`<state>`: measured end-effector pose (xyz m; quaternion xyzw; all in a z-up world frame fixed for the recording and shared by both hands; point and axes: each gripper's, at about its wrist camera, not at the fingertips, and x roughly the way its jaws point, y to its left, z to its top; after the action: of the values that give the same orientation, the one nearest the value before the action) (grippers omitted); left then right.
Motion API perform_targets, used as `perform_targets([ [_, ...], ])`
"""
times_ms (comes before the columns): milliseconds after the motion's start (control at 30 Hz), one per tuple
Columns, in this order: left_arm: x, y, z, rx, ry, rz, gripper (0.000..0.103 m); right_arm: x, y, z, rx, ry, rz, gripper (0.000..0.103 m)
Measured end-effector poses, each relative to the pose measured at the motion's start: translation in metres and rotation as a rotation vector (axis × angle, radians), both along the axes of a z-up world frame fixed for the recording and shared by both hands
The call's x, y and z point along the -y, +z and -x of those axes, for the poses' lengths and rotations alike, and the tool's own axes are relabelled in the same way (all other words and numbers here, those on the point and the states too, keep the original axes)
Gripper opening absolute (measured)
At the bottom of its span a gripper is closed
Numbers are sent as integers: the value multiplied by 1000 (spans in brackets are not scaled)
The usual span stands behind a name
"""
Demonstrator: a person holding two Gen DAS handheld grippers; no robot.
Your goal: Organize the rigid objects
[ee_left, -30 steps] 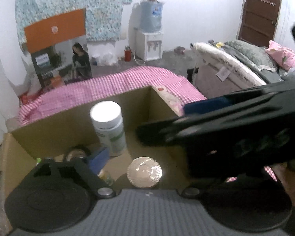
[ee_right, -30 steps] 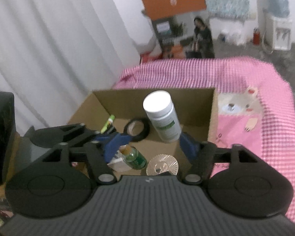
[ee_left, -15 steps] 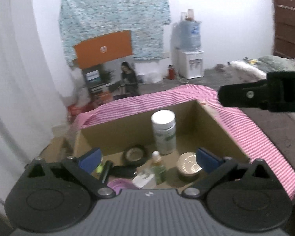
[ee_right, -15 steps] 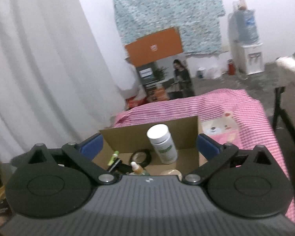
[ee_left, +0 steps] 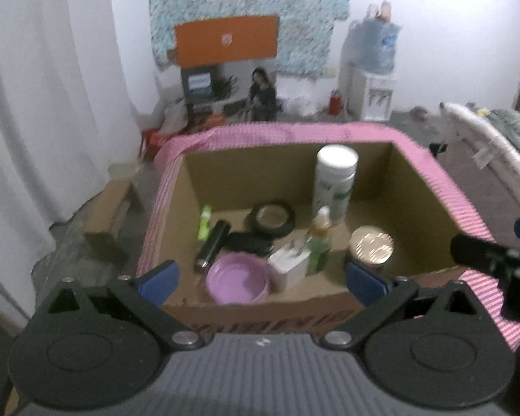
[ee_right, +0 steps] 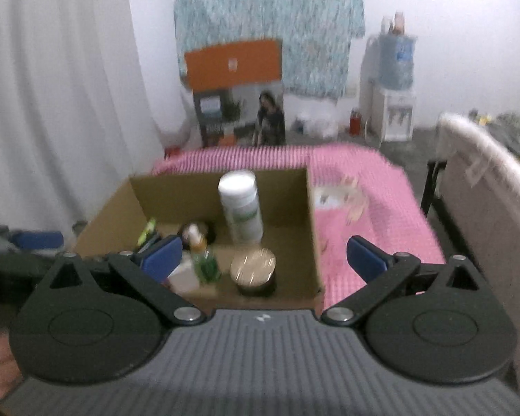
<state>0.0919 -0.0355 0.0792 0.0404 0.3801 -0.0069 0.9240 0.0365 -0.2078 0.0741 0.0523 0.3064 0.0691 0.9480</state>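
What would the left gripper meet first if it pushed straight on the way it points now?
Probably the near wall of the cardboard box, or just over it the purple bowl and white charger. The left gripper is open and empty; depth unclear.

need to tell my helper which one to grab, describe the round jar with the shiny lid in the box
Find the open cardboard box on the pink checked cloth. In its near right corner, right of the green dropper bottle, sits a short dark jar, the only item with a shiny gold lid.
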Motion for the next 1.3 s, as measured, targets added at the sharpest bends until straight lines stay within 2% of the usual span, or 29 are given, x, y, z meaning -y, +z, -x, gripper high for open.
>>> perform_targets([
  [100, -6, -6, 1, -22, 17, 1, 103, -11, -16, -10, -64, 22, 3, 102],
  [300, -13, -10, 1, -34, 32, -2, 103, -29, -34, -23, -123, 42, 23, 102],
  [667, -16, -17, -4, -66, 39, -4, 103, -30, -43, -35, -159, 38, 23, 102],
  [1300, -17, -17, -3, -71, 53, -21, 103, -30, -46, -35, -171, 39, 17, 102],
])
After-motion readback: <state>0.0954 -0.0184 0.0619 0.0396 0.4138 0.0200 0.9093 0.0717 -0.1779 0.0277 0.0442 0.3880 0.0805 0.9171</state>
